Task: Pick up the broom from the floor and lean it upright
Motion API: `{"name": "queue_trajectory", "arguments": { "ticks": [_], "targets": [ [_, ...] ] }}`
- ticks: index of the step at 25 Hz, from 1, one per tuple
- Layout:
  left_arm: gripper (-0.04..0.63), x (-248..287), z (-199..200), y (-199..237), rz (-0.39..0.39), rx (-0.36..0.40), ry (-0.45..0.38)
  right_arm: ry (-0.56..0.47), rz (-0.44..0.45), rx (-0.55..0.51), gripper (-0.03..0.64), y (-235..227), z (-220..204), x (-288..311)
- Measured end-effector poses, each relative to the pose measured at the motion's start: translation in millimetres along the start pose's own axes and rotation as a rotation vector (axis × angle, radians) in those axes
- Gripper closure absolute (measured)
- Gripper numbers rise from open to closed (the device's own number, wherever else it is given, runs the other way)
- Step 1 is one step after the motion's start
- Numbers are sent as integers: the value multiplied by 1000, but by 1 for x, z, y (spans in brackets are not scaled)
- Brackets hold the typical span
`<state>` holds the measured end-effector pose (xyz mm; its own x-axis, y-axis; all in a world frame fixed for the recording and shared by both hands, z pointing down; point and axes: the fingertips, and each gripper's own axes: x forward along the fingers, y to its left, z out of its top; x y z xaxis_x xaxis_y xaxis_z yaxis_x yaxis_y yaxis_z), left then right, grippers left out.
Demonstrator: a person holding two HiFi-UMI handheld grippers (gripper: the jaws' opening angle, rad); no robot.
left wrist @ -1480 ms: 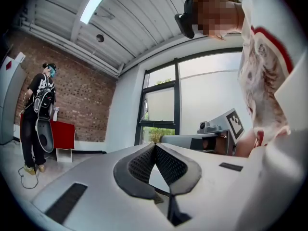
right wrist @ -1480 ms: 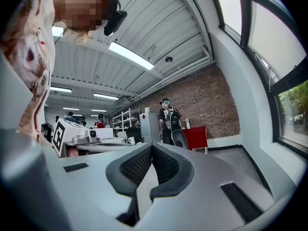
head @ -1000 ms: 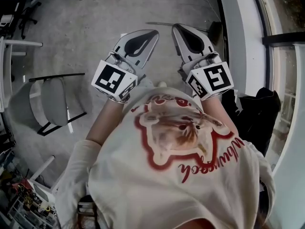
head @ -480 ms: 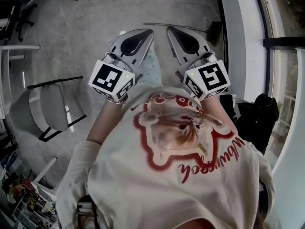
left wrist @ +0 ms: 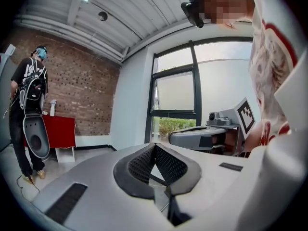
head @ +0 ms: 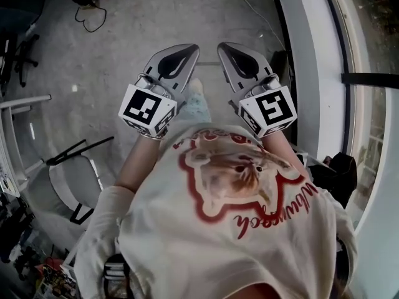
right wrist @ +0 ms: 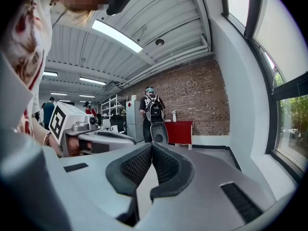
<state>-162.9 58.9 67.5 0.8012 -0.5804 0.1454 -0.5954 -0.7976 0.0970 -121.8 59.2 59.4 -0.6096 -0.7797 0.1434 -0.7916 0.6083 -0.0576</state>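
You've stepped closer to the broom (head: 280,61), with left gripper (head: 194,48) and right gripper (head: 222,45) both closed and empty, so pickup hasn't begun.

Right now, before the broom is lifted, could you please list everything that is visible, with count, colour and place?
broom: one, dark head, lying on the floor near the wall, beyond the grippers
chair: one, grey seat with black frame, on the floor at left
cable: one, black, on the floor at far left
bundle: one, black, beside the window at right
cabinet: one, red, against the brick wall
bystander: one, dark clothes, standing near the brick wall
left gripper: one, grey, shut, empty
right gripper: one, grey, shut, empty
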Motion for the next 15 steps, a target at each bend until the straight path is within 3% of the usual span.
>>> {"name": "queue_trajectory", "arguments": {
  "ticks": [7, 15],
  "targets": [
    [574, 59, 18, 100, -36, 6, 4, -9, -44, 3, 594, -61, 21, 99],
    [574, 113, -1, 152, -11, -46, 21, 67, -34, 40, 594, -104, -8, 140]
  ]
}}
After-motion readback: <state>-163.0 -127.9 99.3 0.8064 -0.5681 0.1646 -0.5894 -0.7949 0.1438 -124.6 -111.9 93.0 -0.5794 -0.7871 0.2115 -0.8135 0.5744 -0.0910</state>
